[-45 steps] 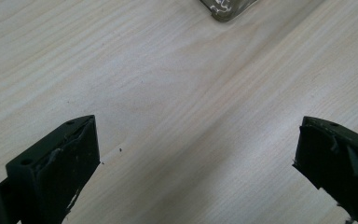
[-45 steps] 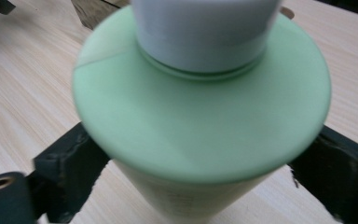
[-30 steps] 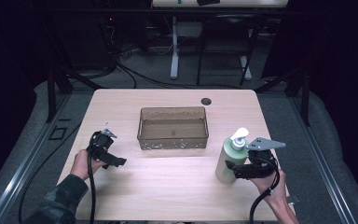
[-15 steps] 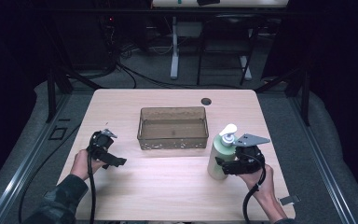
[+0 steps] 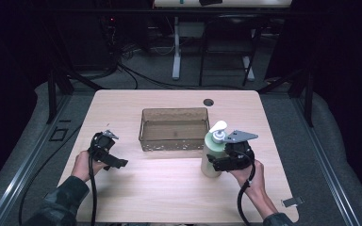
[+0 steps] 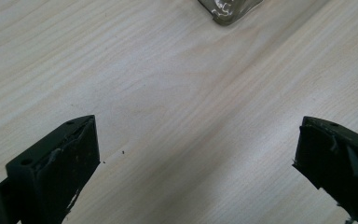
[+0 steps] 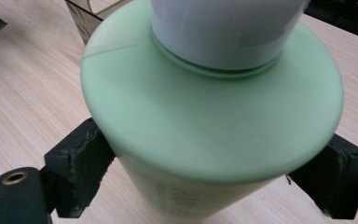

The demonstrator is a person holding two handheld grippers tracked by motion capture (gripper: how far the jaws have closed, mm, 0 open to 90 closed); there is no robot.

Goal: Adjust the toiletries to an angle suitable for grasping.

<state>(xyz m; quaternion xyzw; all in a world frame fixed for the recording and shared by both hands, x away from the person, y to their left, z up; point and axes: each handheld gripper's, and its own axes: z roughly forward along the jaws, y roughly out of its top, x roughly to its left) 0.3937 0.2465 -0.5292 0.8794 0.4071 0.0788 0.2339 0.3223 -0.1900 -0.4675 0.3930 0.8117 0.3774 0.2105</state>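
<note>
- Green pump bottle [image 5: 213, 155] upright on table [image 5: 169, 188], just beside brown tray [image 5: 173, 129], off its near right corner.
- Right gripper [image 5: 217, 163] clamped around bottle's body.
- Left gripper [image 5: 119, 163] spread wide, holding nothing, well left of tray.

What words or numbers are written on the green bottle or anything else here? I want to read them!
None can be read.
Green pump bottle: faint small print low on its side in the right gripper view, too blurred to read.
Brown see-through box: no words show on it.
Table: plain wood grain, no signs.
</note>
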